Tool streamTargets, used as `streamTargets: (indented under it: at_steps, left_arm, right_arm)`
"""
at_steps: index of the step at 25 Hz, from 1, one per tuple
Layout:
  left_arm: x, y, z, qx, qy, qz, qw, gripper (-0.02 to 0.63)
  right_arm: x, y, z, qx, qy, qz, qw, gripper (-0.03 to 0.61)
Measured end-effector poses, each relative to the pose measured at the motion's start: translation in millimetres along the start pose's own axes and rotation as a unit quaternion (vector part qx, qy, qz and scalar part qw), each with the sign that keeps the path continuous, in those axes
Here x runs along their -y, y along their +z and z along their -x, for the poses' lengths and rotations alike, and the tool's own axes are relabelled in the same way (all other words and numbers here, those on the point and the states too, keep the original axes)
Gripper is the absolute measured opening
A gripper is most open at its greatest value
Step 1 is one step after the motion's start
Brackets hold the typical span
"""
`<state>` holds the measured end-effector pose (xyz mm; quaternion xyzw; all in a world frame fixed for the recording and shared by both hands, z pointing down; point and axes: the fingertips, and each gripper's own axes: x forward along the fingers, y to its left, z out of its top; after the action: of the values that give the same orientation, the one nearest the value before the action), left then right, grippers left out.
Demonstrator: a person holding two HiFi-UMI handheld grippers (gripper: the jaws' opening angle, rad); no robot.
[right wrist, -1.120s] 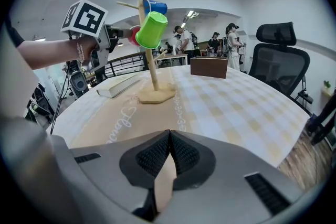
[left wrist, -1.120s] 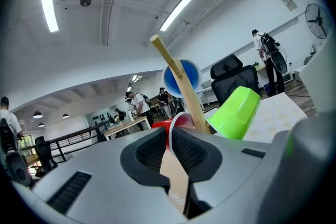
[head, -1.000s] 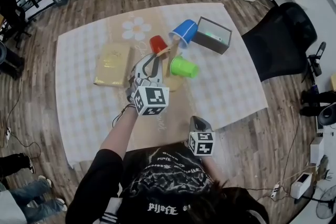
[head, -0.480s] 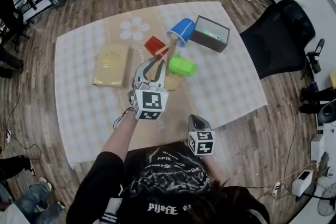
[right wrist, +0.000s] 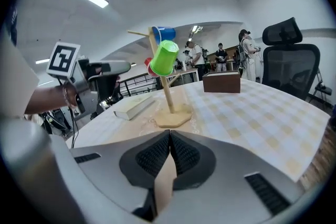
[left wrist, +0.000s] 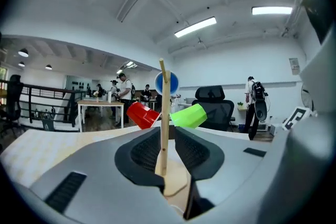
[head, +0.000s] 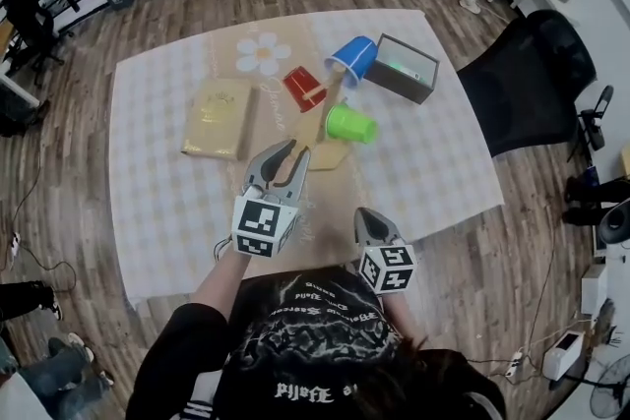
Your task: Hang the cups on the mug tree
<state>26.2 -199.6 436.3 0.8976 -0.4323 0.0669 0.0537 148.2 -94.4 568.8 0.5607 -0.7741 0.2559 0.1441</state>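
Note:
All three cups hang on the wooden mug tree [head: 330,152] at mid-table: red [head: 303,88], blue [head: 352,60] and green [head: 349,125]. My left gripper [head: 295,150] is open and holds nothing, just short of the tree's base on the near side. In the left gripper view the tree's pole [left wrist: 164,113] shows through the gap of that left gripper [left wrist: 169,155], with the red cup [left wrist: 140,114], green cup [left wrist: 189,115] and blue cup [left wrist: 167,82] behind. My right gripper [head: 364,215] is shut and empty near the table's front edge. In its own view the right gripper [right wrist: 169,152] faces the tree [right wrist: 169,94].
A yellow book [head: 217,118] lies left of the tree. A dark open box [head: 402,68] stands behind it to the right. A black office chair [head: 532,74] is past the table's right edge [head: 482,182]. People stand far off in the room.
My left gripper has drawn back from the tree toward the person and rolled, jaws still open. The right gripper has lifted slightly. The cups have stayed on the tree.

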Motion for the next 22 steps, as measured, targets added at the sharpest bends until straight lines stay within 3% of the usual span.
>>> streamTargets:
  at_steps: [7, 15, 18, 22]
  left_arm:
    - [-3, -15, 62, 0.000, -0.020, 0.092, 0.9955, 0.081]
    - [-8, -33, 125, -0.011, 0.011, 0.103, 0.9946, 0.071]
    - [-13, -40, 143, -0.006, 0.041, 0.119, 0.9920, 0.054]
    - [-16, -54, 157, -0.008, 0.079, 0.134, 0.9878, 0.026]
  right_arm:
    - [-24, 53, 7, 0.067, 0.039, 0.026, 0.997, 0.009]
    - [-79, 91, 16, 0.117, 0.119, 0.076, 0.983, 0.009]
    - [-93, 94, 15, 0.127, 0.125, 0.100, 0.979, 0.009]
    - [-98, 91, 13, 0.131, 0.131, 0.087, 0.979, 0.009]
